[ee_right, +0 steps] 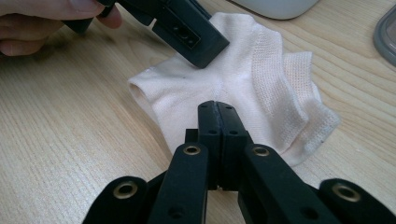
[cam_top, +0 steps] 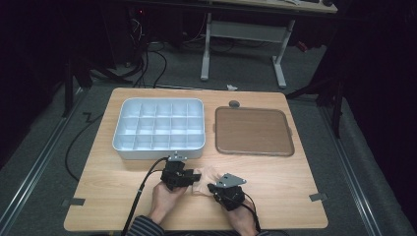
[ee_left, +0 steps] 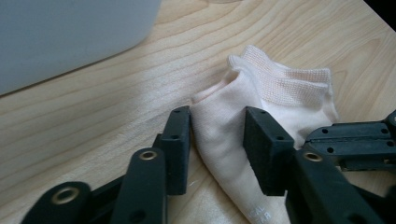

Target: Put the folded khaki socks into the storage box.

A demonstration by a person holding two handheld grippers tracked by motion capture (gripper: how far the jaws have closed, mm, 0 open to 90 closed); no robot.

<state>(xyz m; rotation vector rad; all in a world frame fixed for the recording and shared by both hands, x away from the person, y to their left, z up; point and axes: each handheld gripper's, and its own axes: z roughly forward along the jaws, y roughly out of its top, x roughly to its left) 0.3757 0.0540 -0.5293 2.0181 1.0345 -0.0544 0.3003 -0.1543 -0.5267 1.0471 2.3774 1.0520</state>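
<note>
Sock (ee_left: 261,107) is lying on the table (cam_top: 275,177) between both grippers: left gripper (ee_left: 217,149) is straddling its fold, jaws spread; right gripper (ee_right: 218,140), jaws pressed together, is seemingly pinching its near edge.

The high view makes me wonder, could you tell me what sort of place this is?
Probably a lab or workshop set up for recording: a lit wooden table in a dark room, cables trailing across the carpeted floor, and a height-adjustable desk frame behind.

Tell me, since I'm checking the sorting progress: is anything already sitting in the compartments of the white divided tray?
No, in the high view every compartment of the white divided tray looks bare, and the sock lies on the table.
</note>
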